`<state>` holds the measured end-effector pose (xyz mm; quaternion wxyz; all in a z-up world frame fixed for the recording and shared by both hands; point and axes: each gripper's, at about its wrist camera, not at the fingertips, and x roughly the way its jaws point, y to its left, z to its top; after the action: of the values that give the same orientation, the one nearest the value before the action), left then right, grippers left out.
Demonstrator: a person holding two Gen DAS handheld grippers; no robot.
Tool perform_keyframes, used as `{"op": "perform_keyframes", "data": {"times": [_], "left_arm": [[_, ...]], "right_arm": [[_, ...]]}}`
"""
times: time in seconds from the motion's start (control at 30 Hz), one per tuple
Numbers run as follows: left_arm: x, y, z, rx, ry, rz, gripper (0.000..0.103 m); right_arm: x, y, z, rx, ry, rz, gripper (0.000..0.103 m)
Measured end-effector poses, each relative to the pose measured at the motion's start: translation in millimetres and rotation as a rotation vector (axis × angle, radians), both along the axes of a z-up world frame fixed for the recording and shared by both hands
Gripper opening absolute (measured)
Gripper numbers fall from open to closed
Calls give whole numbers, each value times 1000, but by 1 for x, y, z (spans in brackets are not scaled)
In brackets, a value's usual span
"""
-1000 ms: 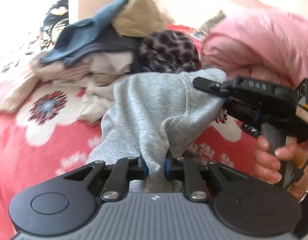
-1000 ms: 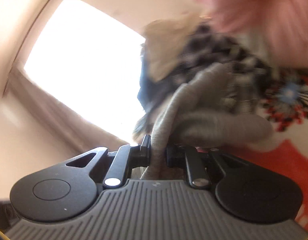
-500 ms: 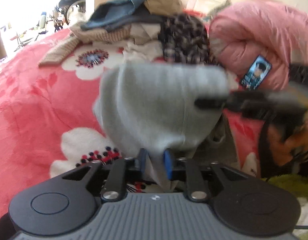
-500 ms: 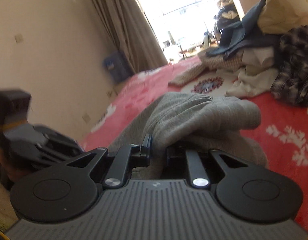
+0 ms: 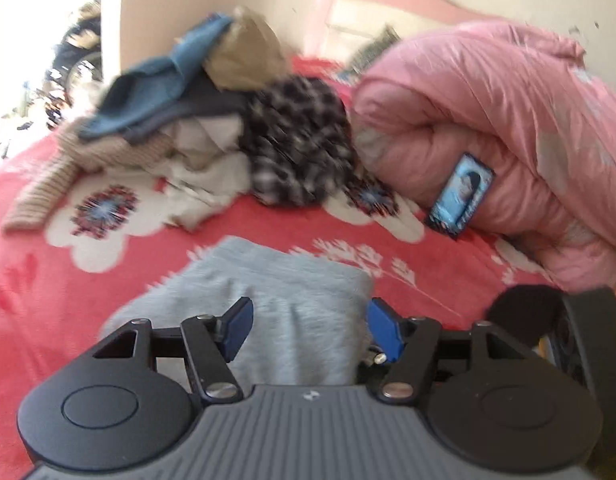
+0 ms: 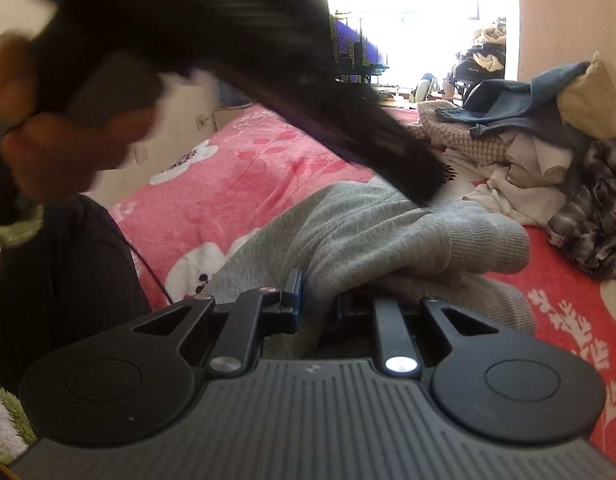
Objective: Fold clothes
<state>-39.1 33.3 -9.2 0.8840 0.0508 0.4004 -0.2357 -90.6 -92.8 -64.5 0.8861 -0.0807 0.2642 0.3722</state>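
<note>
the grey garment (image 5: 292, 304) lay on the red floral bedspread (image 5: 48, 292), near the bed's edge and well clear of the pile of clothes (image 5: 212, 128) by the wall. in the right wrist view it was bunched and doubled, a ribbed cuff end (image 6: 487, 240) lying over other grey cloth. by my judgement a fold of this piece was in hand, one side let down and the other not yet released; how many folds it already carried could not be told.

the left gripper (image 5: 308, 332) was spread wide above the grey cloth, its blue pads (image 5: 238, 326) clear of it and holding nothing. the right gripper (image 6: 317, 304) was nearly closed, pinching a thick fold of the same garment between its jaws.

the next move probably called for the right side to lay its fold down flat and square with the rest, then for a fresh grip at an edge. the bulk at the cuff could make the stack sit lumpy unless smoothed.
</note>
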Motion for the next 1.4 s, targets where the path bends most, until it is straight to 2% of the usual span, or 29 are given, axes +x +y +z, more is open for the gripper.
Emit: {"op": "perform_keyframes", "data": {"times": [0.17, 0.27, 0.33, 0.43, 0.63, 0.7, 0.83, 0.93, 1.03, 1.13, 1.2, 1.27, 1.33, 1.4], "left_arm": [[21, -17, -21, 48, 82, -37, 65], [23, -8, -24, 18, 95, -20, 62], [24, -1, -24, -8, 103, -8, 55], [25, 9, -25, -47, 116, 10, 40], [28, 31, -26, -126, 140, 48, 28], [27, 40, -27, -149, 147, 64, 28], [25, 52, -28, -179, 151, 91, 28], [21, 59, -30, -197, 152, 108, 28], [18, 59, -32, -192, 144, 106, 29], [14, 58, -33, -183, 134, 101, 31], [11, 58, -34, -173, 126, 99, 31], [10, 57, -32, -154, 112, 102, 40], [8, 56, -28, -137, 92, 100, 57], [7, 53, -26, -126, 78, 84, 63]], "right_arm": [[-6, 10, -5, -42, -37, 21, 23], [-8, 13, -8, -62, -43, 31, 25], [-8, 12, -9, -64, -40, 31, 25], [-1, 4, -7, -11, 14, 16, 26], [14, -34, 2, 115, 160, -63, 32], [17, -53, 4, 182, 220, -119, 35], [29, -87, -4, 379, 350, -283, 35], [38, -106, -7, 477, 359, -403, 36], [48, -101, -2, 501, 338, -416, 36], [72, -84, -3, 482, 373, -376, 31], [87, -70, -7, 438, 415, -353, 23], [100, -57, -13, 439, 454, -330, 20], [106, -51, -15, 477, 475, -304, 19], [105, -45, -12, 498, 482, -291, 19]]}}
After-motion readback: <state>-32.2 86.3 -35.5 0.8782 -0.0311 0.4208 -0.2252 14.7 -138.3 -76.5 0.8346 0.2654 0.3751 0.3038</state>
